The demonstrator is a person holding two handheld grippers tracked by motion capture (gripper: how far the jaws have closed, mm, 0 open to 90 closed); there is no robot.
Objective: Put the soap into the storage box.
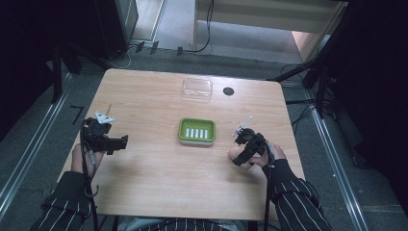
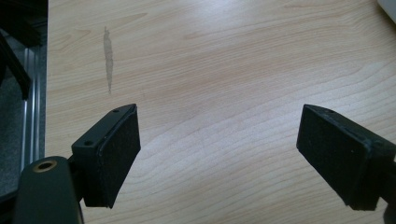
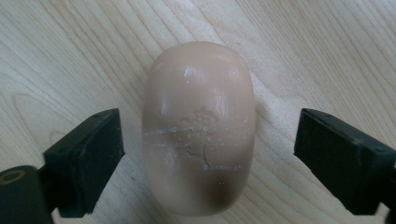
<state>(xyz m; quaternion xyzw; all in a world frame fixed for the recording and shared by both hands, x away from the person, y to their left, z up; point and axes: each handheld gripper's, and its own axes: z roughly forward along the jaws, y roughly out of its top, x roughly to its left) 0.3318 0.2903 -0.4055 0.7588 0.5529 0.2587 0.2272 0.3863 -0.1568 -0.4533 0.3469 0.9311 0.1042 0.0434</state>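
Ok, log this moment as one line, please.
right tool open, straddling soap bar | left tool open over bare table | soap dish empty

Wooden table (image 1: 159,178): soap (image 3: 200,126), green dish (image 1: 197,131), lid (image 1: 197,88)

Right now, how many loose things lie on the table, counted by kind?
Soap bar: 1
Green soap dish: 1
Clear plastic lid: 1
Total: 3

Soap bar (image 1: 239,155) mostly hidden under right gripper (image 1: 248,151) in high view. White object (image 2: 388,6) cut off at left gripper view's corner, unidentifiable.
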